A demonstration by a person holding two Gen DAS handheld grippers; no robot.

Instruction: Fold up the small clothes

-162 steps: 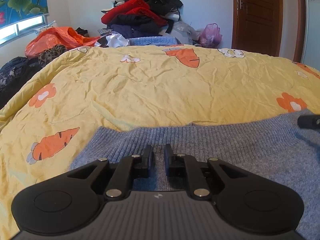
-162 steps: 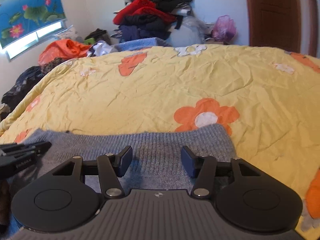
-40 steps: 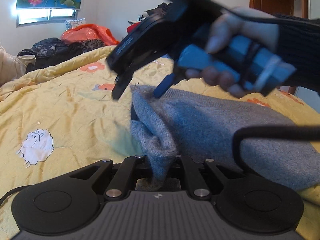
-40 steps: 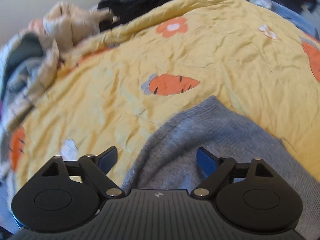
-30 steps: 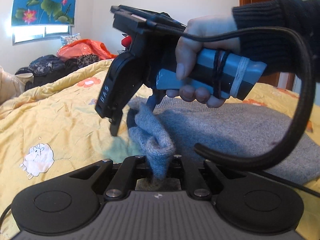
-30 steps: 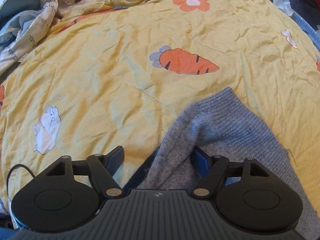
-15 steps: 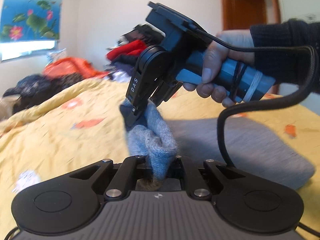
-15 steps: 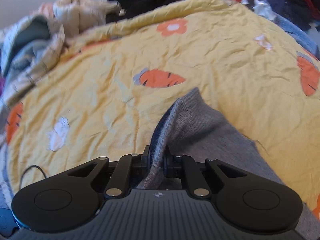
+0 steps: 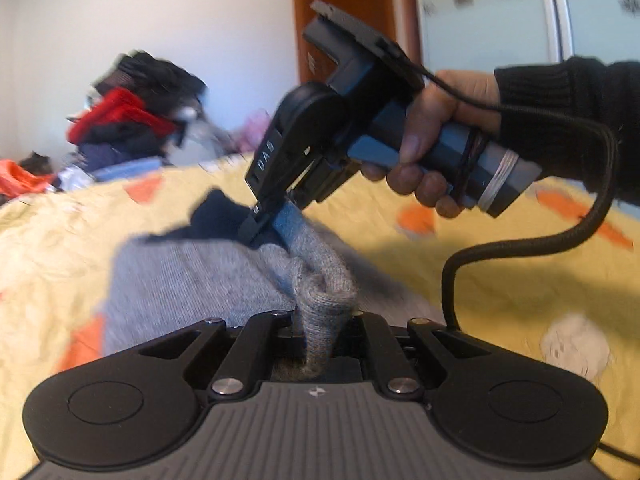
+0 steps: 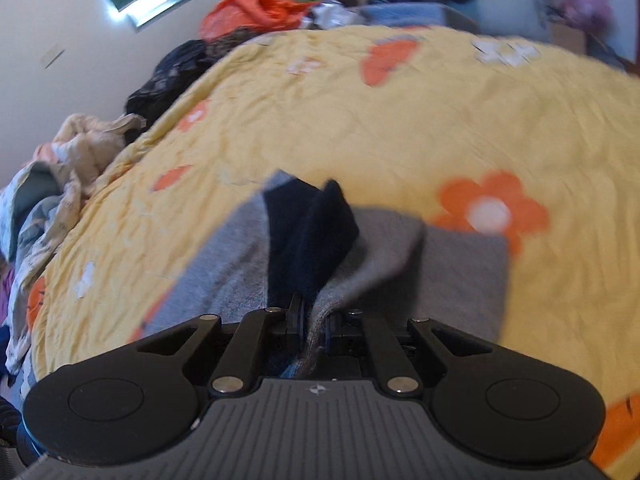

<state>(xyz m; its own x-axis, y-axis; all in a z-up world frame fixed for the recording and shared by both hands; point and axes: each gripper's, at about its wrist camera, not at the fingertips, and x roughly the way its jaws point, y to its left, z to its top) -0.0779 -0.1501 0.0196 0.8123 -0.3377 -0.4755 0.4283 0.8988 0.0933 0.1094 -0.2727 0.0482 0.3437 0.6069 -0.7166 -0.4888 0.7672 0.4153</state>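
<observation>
Left gripper: jaws drawn together, clamped on a bunched fold of the grey knit garment; the pinched fabric rises from the jaws toward 12 o'clock.

Right gripper: jaws together, clamped on another gathered edge of the same garment. In the left wrist view it enters from 1 o'clock, tips pointing down toward 7 o'clock, held by the person's right hand in a black sleeve; a black cable loops below the handle.

Grey knit garment: lifted at both pinch points, the remainder lying on the bed. A dark navy inner part shows at 12 o'clock of the right gripper.

Yellow quilt: orange flower and carrot print, beneath the garment, spreading on all sides.

Clothes pile: red, black and navy, at 10 o'clock in the left wrist view, beyond the bed. Wooden door at 12 o'clock.
</observation>
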